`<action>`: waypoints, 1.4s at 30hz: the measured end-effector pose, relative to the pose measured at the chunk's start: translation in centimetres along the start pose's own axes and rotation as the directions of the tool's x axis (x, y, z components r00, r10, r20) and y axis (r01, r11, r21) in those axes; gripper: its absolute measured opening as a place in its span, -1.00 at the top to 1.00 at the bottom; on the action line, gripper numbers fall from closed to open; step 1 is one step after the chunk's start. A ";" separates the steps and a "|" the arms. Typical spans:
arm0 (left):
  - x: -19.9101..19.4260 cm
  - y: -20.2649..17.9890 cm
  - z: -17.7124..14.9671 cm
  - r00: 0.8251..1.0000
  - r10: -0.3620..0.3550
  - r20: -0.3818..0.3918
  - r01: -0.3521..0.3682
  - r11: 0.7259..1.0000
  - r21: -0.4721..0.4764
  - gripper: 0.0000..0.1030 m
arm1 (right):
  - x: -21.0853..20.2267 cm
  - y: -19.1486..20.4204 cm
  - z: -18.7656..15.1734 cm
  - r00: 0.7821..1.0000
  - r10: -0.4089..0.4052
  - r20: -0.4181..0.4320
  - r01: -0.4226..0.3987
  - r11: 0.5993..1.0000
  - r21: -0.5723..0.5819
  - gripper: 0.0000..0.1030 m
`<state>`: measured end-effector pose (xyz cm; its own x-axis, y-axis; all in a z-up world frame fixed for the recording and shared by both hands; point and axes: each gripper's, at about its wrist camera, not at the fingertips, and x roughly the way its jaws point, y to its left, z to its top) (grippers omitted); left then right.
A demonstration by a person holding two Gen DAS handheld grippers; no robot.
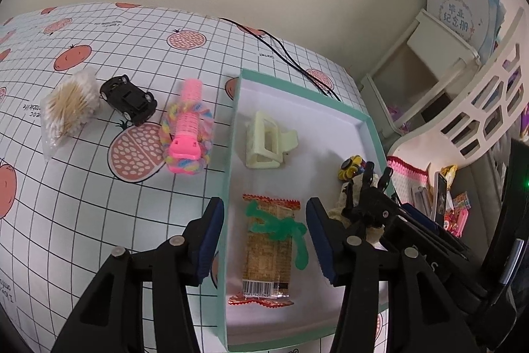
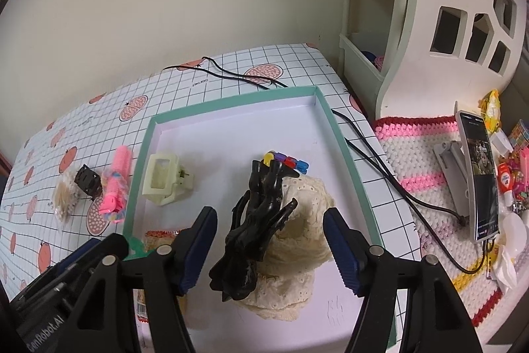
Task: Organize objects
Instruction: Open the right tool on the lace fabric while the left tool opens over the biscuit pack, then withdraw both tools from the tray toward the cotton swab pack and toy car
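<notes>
A shallow tray with a mint-green rim sits on the checked tablecloth. In it lie a cream claw clip, a cracker packet with a green squiggly strip on top, a multicoloured block toy, and a black claw clip resting on a cream lace scrunchie. My left gripper is open above the cracker packet. My right gripper is open, its fingers either side of the black clip. Outside the tray lie a pink roller, a black toy car and bagged cotton swabs.
Black cables run along the tray's far and right sides. Right of the table, a phone on a stand rests on a crocheted mat among small clutter. A white cut-out shelf unit stands behind. A plain wall backs the table.
</notes>
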<state>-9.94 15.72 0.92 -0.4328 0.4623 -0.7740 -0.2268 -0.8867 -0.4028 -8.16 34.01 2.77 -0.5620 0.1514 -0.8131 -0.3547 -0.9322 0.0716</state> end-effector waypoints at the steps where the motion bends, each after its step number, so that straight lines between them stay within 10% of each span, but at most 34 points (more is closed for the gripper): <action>1: -0.1 0.2 0.1 1.000 0.000 0.002 0.000 1.000 -0.008 -0.03 | 0.0 0.0 0.0 1.000 0.002 0.000 -0.002 1.000 0.001 -0.37; 16: -1.0 2.7 1.0 0.993 0.110 0.039 -0.107 0.991 -0.077 -0.30 | 0.3 1.0 -0.3 1.000 0.015 0.001 -0.015 0.999 -0.032 -0.68; 21: -1.1 4.2 1.0 0.984 0.172 0.043 -0.164 0.977 -0.139 -0.67 | 0.4 1.4 -0.5 1.000 0.016 0.000 -0.016 0.999 -0.045 -0.95; 42: -1.7 7.1 1.0 0.954 0.300 0.028 -0.285 0.928 -0.238 -1.00 | 0.2 2.3 -0.6 1.000 -0.013 0.017 0.014 0.996 -0.088 -1.00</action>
<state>-11.66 8.67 -0.09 -0.5048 0.1748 -0.8454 0.1205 -0.9554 -0.2695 -8.64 31.69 2.39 -0.5702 0.1689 -0.8040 -0.2954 -0.9553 0.0087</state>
